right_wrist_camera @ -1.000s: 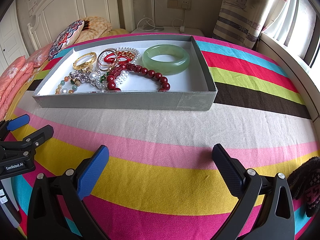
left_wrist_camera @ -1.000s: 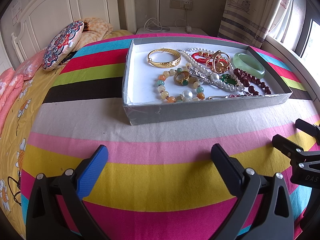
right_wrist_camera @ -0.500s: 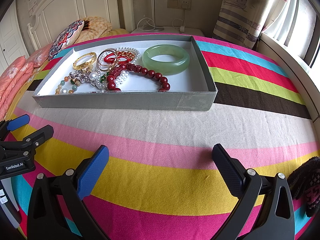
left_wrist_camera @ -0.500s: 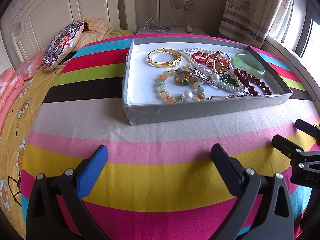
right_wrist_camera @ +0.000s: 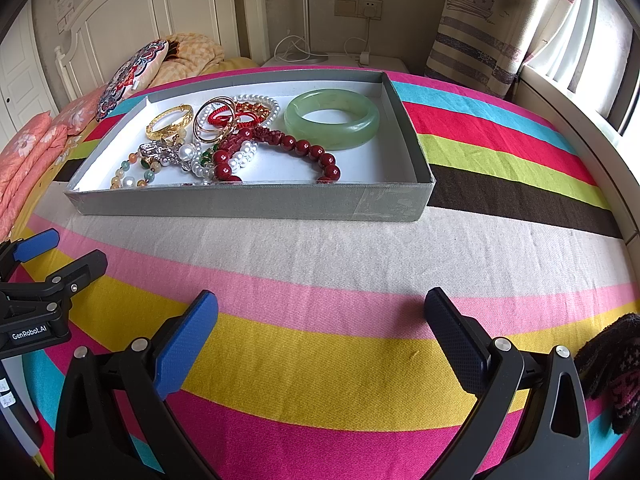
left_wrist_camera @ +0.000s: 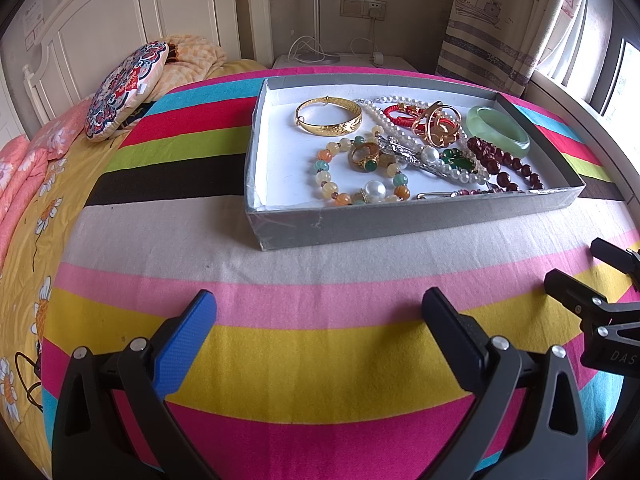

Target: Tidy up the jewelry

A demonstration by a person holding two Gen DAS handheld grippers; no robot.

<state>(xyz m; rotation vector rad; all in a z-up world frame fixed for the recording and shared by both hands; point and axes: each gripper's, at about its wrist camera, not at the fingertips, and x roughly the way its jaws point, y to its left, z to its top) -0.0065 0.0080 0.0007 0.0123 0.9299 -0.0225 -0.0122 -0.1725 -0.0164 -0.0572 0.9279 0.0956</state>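
a shallow rectangular grey cardboard tray (right_wrist_camera: 248, 202) was set on the striped woven bedspread (right_wrist_camera: 320, 344). smooth jade bangle (right_wrist_camera: 332, 119), glossy red beads (right_wrist_camera: 304, 146) and gold bangle (left_wrist_camera: 329, 119) were contained inside. left gripper (left_wrist_camera: 318, 312) and right gripper (right_wrist_camera: 320, 314) were held wide apart, empty.

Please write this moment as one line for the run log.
phase: before first pick | left gripper: open, empty | right gripper: open, empty | jewelry: all in grey tray | both grippers short of tray, over striped bedcover
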